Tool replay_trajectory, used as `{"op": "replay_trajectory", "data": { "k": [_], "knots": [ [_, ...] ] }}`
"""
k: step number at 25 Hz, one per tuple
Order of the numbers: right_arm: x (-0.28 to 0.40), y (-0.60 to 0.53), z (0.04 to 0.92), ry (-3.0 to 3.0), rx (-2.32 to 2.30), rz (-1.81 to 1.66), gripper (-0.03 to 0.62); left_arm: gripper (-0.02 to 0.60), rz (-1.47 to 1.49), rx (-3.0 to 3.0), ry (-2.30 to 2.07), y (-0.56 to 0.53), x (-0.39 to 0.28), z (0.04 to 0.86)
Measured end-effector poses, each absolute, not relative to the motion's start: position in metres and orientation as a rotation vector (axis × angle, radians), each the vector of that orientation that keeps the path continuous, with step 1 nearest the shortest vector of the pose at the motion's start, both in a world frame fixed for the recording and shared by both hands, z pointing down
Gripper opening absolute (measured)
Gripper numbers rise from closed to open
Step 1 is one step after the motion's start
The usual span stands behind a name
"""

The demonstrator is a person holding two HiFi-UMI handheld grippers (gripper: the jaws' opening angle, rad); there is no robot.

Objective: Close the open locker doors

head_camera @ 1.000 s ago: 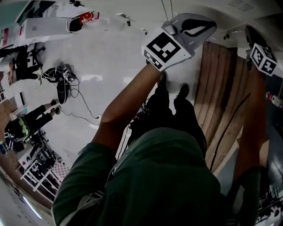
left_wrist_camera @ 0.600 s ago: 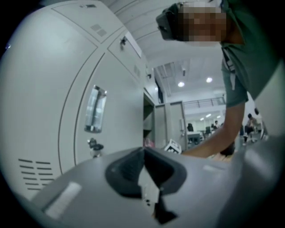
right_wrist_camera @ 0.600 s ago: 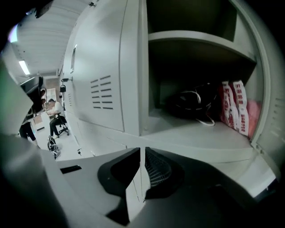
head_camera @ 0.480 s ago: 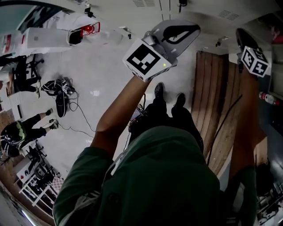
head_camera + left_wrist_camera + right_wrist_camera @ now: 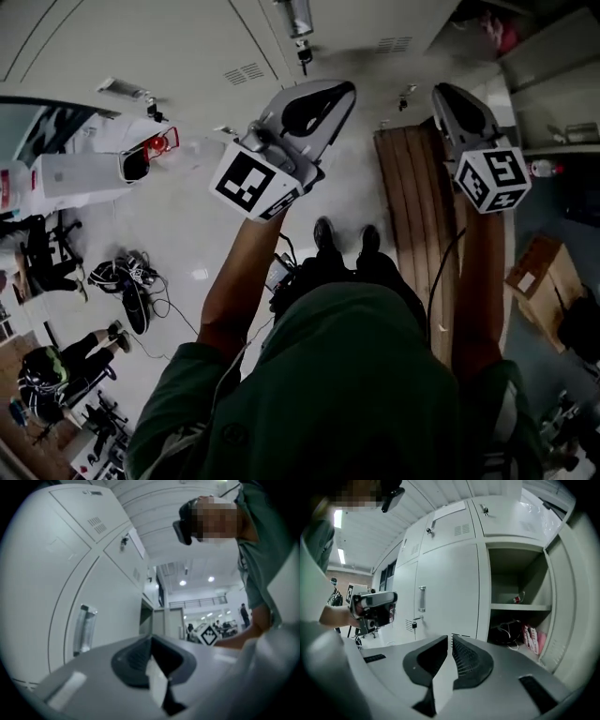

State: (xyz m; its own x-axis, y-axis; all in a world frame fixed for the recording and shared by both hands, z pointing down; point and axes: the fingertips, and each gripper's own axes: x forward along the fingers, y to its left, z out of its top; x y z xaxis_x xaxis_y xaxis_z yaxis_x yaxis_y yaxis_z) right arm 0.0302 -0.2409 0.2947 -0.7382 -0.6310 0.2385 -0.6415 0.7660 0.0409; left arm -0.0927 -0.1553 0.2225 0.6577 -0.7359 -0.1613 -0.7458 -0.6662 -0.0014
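Shelf [image 5: 518,606] (bag [image 5: 509,632] beneath) shows in right gripper view, not left

My left hand-held gripper [image 5: 151,641] and my right hand-held gripper [image 5: 451,638] are pale grey with black pads [image 5: 468,660] of fine grid pattern, and each cube [image 5: 260,183] on them has black-and-white square markers. The locker doors [image 5: 447,583] are plain light grey; inside the open locker [image 5: 515,573] I see pink packets [image 5: 533,639]. My shirt [image 5: 347,394] is dark green and the floor planks [image 5: 412,206] are brown.
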Motion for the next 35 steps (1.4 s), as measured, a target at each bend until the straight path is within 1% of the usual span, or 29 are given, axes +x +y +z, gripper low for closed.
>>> {"op": "replay_trajectory", "data": {
  "k": [7,11,15,20,27,35],
  "knots": [
    [0.047,-0.196,0.253,-2.716,1.082,0.020,0.032,0.005,0.350,-2.881,1.066,-0.142,-0.073,0.191],
    [0.050,-0.181,0.241,-2.693,1.124,0.014,0.032,0.005,0.356,-2.939,0.984,-0.133,-0.070,0.186],
    [0.069,-0.168,0.229,-2.675,1.201,0.001,0.032,0.005,0.331,-2.986,0.884,-0.128,-0.054,0.185],
    [0.117,-0.162,0.222,-2.654,1.263,0.020,0.032,0.003,0.300,-3.037,0.811,-0.128,-0.016,0.189],
    [0.199,-0.189,0.228,-2.601,1.378,0.068,0.032,0.004,0.217,-3.086,0.706,-0.155,0.048,0.199],
    [0.283,-0.228,0.244,-2.569,1.366,0.113,0.032,0.004,0.184,-3.112,0.696,-0.194,0.127,0.207]
  ]
}}
